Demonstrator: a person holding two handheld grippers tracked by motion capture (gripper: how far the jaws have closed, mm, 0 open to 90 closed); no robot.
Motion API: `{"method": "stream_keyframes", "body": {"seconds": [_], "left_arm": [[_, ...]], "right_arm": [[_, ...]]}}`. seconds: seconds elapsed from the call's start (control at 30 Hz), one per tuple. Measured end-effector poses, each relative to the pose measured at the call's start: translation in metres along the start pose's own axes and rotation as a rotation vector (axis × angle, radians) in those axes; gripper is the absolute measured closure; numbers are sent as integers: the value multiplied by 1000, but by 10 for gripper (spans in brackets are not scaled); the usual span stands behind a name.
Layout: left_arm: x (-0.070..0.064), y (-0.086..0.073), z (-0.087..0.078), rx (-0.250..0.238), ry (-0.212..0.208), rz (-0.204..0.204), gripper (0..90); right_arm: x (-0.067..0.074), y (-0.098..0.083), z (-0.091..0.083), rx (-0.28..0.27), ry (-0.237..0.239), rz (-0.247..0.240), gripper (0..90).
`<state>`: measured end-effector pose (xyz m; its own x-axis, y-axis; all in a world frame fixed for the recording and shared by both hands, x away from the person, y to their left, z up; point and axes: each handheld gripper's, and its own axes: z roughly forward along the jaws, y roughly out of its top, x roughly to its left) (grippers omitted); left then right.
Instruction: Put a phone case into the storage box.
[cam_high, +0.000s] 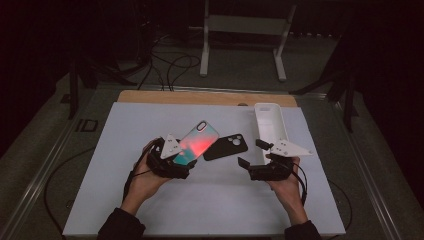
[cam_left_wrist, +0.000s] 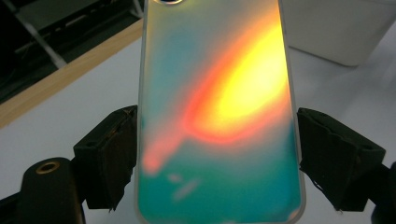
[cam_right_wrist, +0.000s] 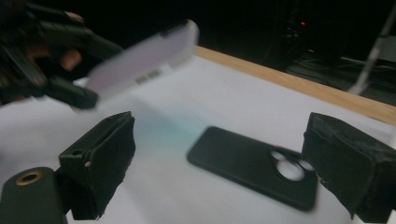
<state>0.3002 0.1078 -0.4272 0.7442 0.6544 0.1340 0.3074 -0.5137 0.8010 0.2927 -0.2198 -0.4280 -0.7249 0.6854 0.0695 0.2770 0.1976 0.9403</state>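
- Gripping a colourful phone case (cam_high: 196, 143) by its long edges, the left gripper (cam_high: 172, 159) holds it raised off the table, tilted up and away toward the far right in the high view.
- In the left gripper view the case (cam_left_wrist: 219, 116) sits squarely between the two black jaws, both pads pressed against its sides; its surface shows teal with an orange and yellow streak, and the camera cutout is at the far end.
- From the right gripper view the same case (cam_right_wrist: 144, 58) appears pale on its inner side, lifted above the table at the upper left, with the left gripper (cam_right_wrist: 70, 93) and the fingers holding it behind.
- The right gripper (cam_high: 252, 154) is held near the right of the white mat (cam_high: 150, 200); its jaws stand wide apart with nothing between them.
- A black phone case (cam_high: 226, 147) lies flat on the mat between the two grippers, camera holes toward the far right; in the right gripper view it (cam_right_wrist: 252, 163) lies just beyond the open jaws, untouched.
- A white tray (cam_high: 269, 125) stands on the mat just beyond the right gripper.
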Motion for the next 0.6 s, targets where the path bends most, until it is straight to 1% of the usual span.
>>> {"method": "stream_keyframes", "body": {"seconds": [0.03,0.1,0.23,0.27,0.3,0.37,0.4,0.43,0.47,0.5,0.53,0.57,0.6], "left_arm": [[-2,1,1,-3,-3,11,171],[-6,3,4,-12,-23,15,172],[-14,7,7,-24,-35,39,171],[-16,7,8,-28,-40,42,171],[-18,8,8,-32,-39,46,171],[-21,9,9,-42,-52,49,171],[-22,9,9,-51,-60,47,171],[-23,9,9,-59,-64,46,171],[-24,9,9,-64,-74,49,171],[-25,10,9,-72,-76,53,171],[-26,10,9,-77,-77,57,171],[-28,10,9,-83,-81,58,171],[-28,10,9,-83,-81,58,171]], "right_arm": [[4,5,5,-8,21,5,95],[6,7,8,-4,25,5,95],[14,15,18,-3,56,7,95],[19,18,23,1,66,-3,96],[19,18,23,1,66,-3,96],[22,20,27,3,79,-6,101],[24,22,32,18,79,0,113],[24,22,32,18,79,0,113],[24,23,36,37,74,20,143],[24,23,36,37,74,20,143],[23,24,40,45,97,55,190],[23,25,41,53,100,64,245],[23,25,41,53,100,64,245]]}}
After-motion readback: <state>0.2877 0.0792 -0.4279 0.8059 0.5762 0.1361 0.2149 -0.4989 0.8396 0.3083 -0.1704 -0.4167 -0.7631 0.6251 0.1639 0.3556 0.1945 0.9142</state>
